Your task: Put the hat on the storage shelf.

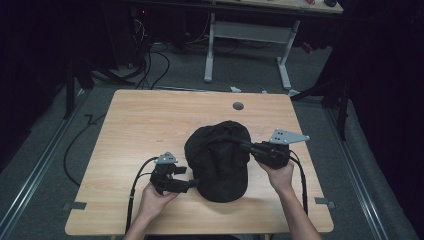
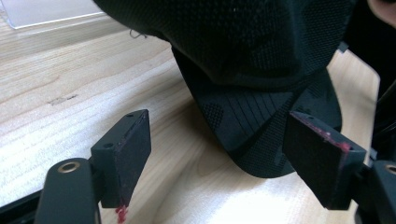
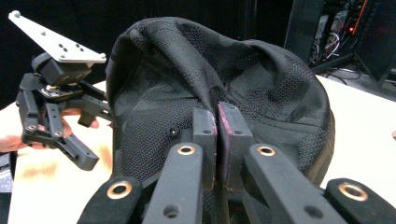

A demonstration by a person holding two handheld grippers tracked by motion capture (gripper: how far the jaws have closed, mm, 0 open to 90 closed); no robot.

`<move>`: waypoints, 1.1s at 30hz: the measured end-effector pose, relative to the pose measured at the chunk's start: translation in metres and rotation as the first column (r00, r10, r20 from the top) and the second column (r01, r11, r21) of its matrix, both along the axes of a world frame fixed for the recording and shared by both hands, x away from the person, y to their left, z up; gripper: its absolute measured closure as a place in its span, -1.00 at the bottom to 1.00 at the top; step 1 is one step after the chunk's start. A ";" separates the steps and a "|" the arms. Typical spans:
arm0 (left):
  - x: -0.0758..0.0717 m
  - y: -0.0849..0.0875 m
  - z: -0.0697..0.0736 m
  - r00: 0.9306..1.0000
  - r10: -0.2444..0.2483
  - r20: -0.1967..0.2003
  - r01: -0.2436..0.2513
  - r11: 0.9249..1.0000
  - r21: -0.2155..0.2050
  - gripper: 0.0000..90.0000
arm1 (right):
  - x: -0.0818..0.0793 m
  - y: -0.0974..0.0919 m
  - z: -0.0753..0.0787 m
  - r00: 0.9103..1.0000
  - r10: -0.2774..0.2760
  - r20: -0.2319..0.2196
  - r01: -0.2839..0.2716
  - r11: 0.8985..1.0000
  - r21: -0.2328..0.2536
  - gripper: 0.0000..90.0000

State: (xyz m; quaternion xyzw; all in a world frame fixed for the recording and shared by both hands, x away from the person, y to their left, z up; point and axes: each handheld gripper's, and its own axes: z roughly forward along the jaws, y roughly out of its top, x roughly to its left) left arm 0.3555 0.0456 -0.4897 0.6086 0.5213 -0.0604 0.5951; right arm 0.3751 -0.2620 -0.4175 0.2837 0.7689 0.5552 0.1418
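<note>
The right tool pinches a fold of the black cap's mesh crown between its closed jaws. The left tool is beyond the cap, over the counter.

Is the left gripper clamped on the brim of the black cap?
No, the left gripper stands open, its pads apart on either side of the cap brim.

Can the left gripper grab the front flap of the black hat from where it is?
Probably yes. The left gripper is open, and the cap's brim lies right between its jaws on the table, with nothing in between.
</note>
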 end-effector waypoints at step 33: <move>-0.004 -0.002 0.016 0.986 -0.168 0.012 0.168 0.980 -0.104 0.42 | 0.002 0.000 0.009 0.999 0.015 0.037 -0.015 1.000 -0.001 0.92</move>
